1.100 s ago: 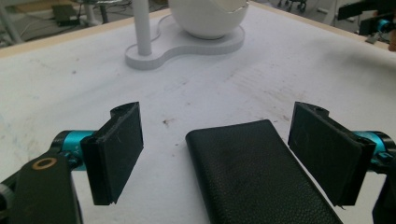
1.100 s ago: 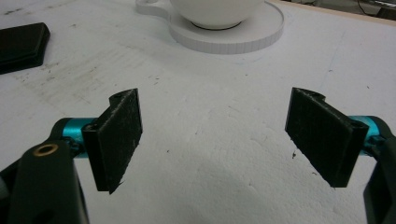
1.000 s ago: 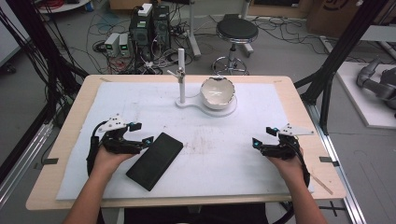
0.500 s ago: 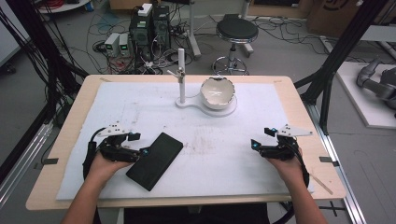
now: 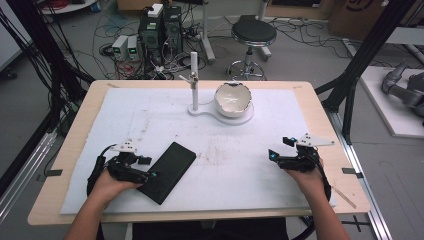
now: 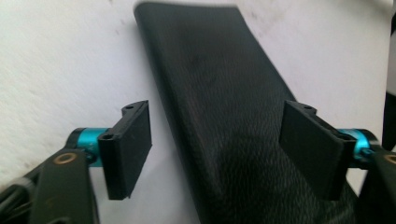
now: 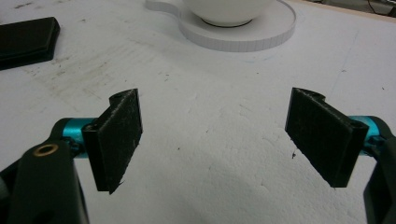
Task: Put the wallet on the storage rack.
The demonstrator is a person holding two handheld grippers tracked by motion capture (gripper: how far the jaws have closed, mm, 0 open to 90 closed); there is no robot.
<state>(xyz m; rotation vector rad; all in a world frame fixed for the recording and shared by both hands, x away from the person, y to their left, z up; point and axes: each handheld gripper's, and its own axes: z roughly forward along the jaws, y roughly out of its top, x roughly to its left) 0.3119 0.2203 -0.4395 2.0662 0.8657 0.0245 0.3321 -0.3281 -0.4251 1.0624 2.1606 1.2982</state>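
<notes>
The left gripper [image 5: 146,167] lies low on the white foam mat [image 5: 250,165], its jaws just narrowing, unclenched, astride the flat black textured case [image 5: 167,171]. Mid-table, a white bowl [image 5: 232,98] sits on its stand. The right gripper [image 5: 274,155] rests level, released.

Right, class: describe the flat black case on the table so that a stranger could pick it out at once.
Start at the white mat covering the wooden table. Go to its near left part, where the left gripper straddles one end of the black case with open jaws. It is the one dark, flat, textured slab there; the bowl and post at the far side are white.
</notes>
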